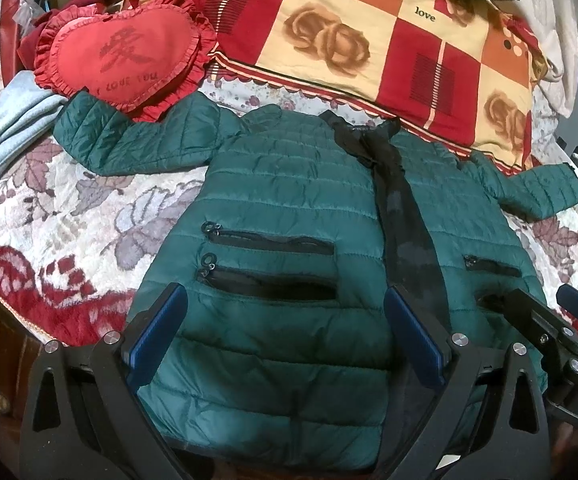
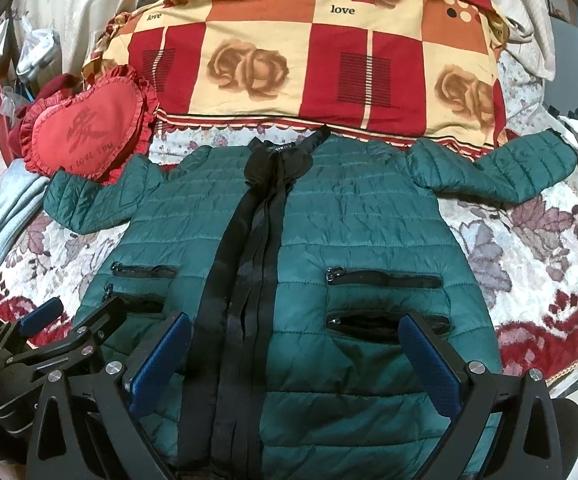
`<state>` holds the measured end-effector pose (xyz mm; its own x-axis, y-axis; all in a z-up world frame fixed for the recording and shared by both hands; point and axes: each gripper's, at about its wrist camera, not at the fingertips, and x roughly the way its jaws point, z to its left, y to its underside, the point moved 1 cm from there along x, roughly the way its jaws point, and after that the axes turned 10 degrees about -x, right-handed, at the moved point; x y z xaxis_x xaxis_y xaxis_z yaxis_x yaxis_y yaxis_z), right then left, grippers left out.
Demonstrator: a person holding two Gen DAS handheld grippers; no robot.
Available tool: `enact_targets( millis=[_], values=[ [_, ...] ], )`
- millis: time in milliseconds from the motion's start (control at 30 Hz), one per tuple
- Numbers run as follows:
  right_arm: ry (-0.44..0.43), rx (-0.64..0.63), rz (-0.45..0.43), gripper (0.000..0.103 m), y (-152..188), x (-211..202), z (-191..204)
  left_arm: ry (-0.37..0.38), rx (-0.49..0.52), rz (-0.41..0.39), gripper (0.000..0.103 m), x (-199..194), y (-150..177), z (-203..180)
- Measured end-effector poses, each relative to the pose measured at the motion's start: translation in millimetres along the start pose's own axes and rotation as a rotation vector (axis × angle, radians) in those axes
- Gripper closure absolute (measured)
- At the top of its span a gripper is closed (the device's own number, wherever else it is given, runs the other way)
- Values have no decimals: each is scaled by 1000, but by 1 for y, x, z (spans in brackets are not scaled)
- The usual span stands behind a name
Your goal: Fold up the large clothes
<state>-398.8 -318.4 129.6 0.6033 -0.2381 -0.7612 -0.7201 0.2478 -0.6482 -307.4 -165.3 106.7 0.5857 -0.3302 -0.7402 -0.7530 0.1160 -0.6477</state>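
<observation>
1. A green quilted jacket [image 1: 289, 216] lies flat on the bed [image 1: 69, 216], front up, collar toward the pillows and hem toward the cameras
2. Its black zip band [image 2: 249, 248] runs down the middle, closed; both sleeves stretch out sideways
3. The jacket's left-view sleeve end touches a red heart cushion [image 1: 125, 56]; the other sleeve lies near a checked pillow [image 2: 309, 52]
4. Two zip pockets [image 1: 273, 264] sit on each front panel, one above the other
5. The left tongs [image 1: 285, 344] are spread wide over the lower front panel beside the zip band, holding nothing
6. The right tongs [image 2: 297, 364] are likewise spread wide over the other lower panel, one finger near the zip band, the other by the lower pocket, holding nothing
7. Each view shows the other tongs at its edge, just beside its own
8. A pale blue cloth [image 1: 5, 128] lies bunched at the bed's far left
</observation>
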Motion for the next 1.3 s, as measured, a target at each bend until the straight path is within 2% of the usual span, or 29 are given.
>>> enact_targets(
  millis=[100,233,467,700,1300],
  values=[
    [2,-2,3,0,0,1,0,-1,0,-1,4,0,0,0],
    [14,-4,-64,0,6,3,6,0,-1,1,4,0,0,0],
    [14,-4,-76,0,7,5,7,-1,-1,0,4,1,2,0],
    [0,3,-36,0,4,8,5,-2,5,7,4,3,1,0],
    [-11,9,-31,0,1,12,6,-8,11,6,4,6,0,-2]
  ],
)
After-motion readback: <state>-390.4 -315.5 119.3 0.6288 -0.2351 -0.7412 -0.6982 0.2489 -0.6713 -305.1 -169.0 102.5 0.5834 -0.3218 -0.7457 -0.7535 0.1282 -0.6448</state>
